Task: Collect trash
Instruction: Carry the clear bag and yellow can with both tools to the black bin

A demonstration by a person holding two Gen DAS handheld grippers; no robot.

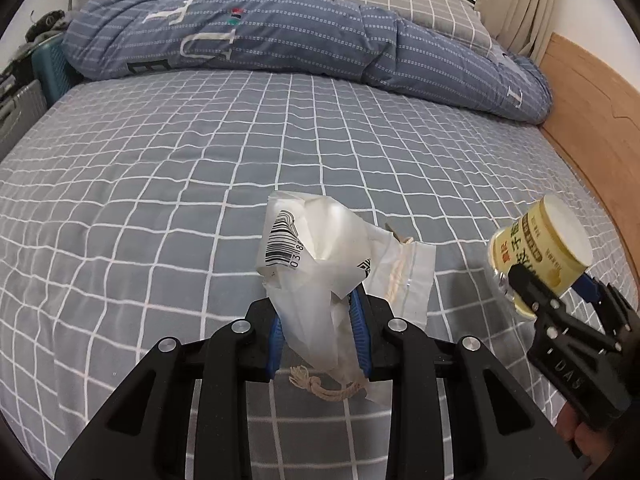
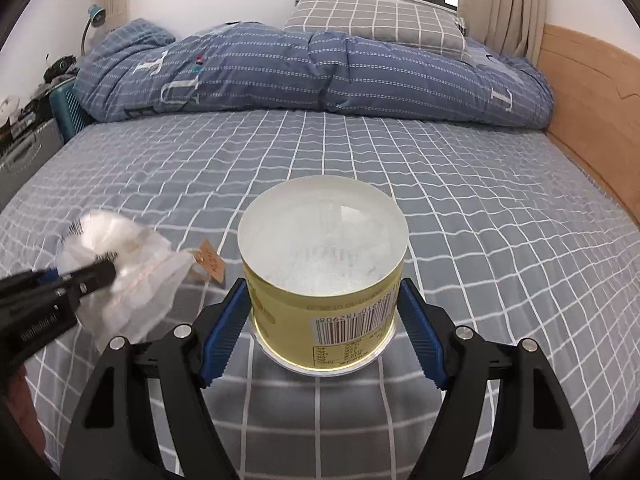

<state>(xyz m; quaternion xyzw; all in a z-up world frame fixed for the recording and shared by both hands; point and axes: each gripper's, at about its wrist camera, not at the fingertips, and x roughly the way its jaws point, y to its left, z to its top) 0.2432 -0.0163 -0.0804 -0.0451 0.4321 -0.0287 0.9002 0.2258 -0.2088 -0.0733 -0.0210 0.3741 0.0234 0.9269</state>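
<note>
My left gripper (image 1: pixel 318 312) is shut on a crumpled white plastic bag (image 1: pixel 316 256) with a barcode and a string, held above the bed. It also shows at the left of the right wrist view (image 2: pixel 120 276), with a brown tag (image 2: pixel 210 260) hanging beside it. My right gripper (image 2: pixel 324 312) is shut on a yellow plastic cup (image 2: pixel 324 264) with a clear lid, its blue pads pressing both sides. The cup (image 1: pixel 540 248) and right gripper (image 1: pixel 560 292) show at the right of the left wrist view.
The bed has a grey checked sheet (image 1: pixel 200 160). A rolled blue quilt (image 1: pixel 280 32) and a grey checked pillow (image 2: pixel 380 20) lie at the far end. A wooden bed frame (image 1: pixel 592 112) runs along the right. Cases and clutter (image 2: pixel 24 140) stand at the left.
</note>
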